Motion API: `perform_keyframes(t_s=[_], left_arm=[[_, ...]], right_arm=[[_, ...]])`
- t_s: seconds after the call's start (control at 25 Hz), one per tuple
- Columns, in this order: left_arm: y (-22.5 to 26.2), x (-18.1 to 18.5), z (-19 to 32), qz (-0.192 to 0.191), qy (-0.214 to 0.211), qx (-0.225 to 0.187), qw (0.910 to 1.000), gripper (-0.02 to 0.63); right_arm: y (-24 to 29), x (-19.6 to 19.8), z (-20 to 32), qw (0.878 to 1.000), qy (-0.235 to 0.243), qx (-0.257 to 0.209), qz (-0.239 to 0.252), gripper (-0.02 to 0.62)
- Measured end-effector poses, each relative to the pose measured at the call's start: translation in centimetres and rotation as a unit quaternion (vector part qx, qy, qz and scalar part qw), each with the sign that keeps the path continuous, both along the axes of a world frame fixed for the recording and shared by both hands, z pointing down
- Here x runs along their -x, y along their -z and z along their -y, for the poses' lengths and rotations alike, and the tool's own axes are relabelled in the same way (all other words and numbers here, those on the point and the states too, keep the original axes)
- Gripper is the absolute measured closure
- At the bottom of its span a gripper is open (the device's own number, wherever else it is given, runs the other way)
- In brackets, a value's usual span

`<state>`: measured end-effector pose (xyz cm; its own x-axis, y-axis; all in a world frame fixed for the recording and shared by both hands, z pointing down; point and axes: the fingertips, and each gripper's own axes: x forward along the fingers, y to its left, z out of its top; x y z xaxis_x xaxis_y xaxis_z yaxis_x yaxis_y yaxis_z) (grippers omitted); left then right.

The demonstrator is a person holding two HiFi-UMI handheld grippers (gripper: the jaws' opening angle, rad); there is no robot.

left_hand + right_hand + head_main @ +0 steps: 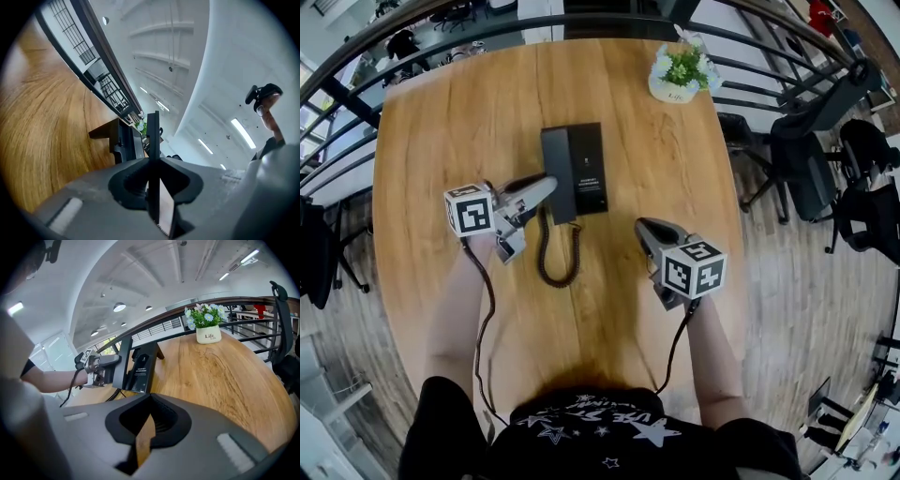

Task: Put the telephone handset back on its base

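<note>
A black telephone base (587,169) sits mid-table, and it also shows in the left gripper view (119,136) and the right gripper view (140,369). The black handset (555,155) lies along the base's left side. Its coiled cord (555,258) loops toward me. My left gripper (546,187) reaches in from the left and is shut on the handset's near part. In its own view (153,164) the handset (153,136) stands edge-on between the jaws. My right gripper (645,228) hovers to the right of the cord, shut and holding nothing, apart from the phone (147,420).
A white pot of flowers (680,73) stands at the table's far right edge (208,331). Office chairs (811,159) stand on the floor to the right. A dark railing (441,33) curves behind the table. Bare wood lies right of the base.
</note>
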<state>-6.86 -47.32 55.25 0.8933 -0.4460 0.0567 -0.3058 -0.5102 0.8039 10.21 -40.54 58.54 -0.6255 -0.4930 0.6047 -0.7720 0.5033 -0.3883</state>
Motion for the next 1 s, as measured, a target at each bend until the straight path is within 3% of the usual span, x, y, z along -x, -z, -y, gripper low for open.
perform_keyframes(t_s=[0.64, 1.0], left_arm=[[-2.8, 0.4, 2.3, -0.006, -0.001, 0.024, 0.9997, 0.528], [-3.7, 0.7, 2.6, 0.024, 0.009, 0.034, 0.9991, 0.523]], right_arm=[[-1.7, 0.9, 0.5, 1.0, 0.005, 0.013, 0.0, 0.595], [-1.6, 1.0, 0.4, 1.0, 0.004, 0.013, 0.004, 0.595]])
